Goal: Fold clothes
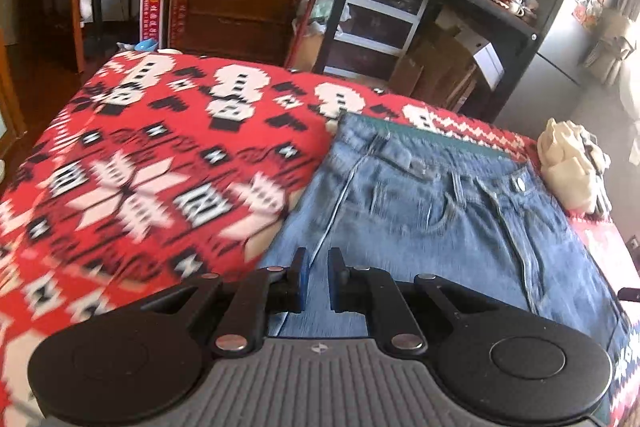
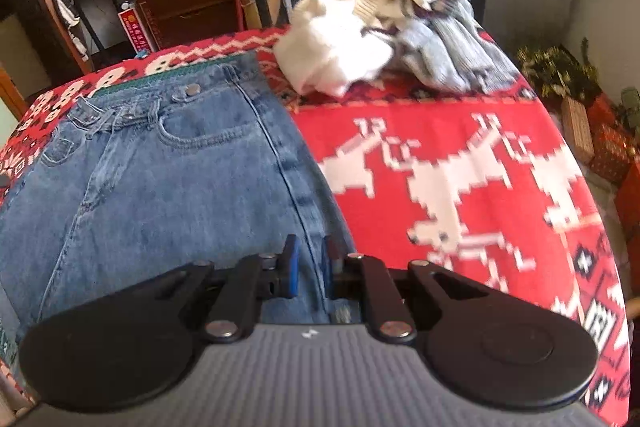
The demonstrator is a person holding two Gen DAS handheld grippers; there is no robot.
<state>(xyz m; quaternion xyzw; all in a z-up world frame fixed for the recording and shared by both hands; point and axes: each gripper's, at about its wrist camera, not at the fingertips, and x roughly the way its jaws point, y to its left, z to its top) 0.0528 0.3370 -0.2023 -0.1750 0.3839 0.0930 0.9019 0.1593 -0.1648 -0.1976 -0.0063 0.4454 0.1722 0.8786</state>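
blue denim fills the middle of both views: the jeans (image 1: 432, 211) lie flat on the red patterned blanket (image 1: 132, 163), with the waistband toward the upper part of each frame and the legs running down toward the cameras and under the grippers. so the long axis of the jeans goes from the tools away to the far edge of the bed.

the left gripper (image 1: 316, 281) is over the left side of the denim, near its outer edge at the lower centre of the frame. the right gripper (image 2: 307, 267) is over the right side seam, at the lower centre of its frame. each one stands with a narrow gap between the blue pads, and i see no cloth pinched in it, though whether the pads touch the denim below i cannot tell.

both tools look equally near to the jeans, one at each long edge.

a heap of cream and grey knitwear (image 2: 384, 39) sits at the upper right, just beside the waistband corner, and could be in the way of a fold toward that side.
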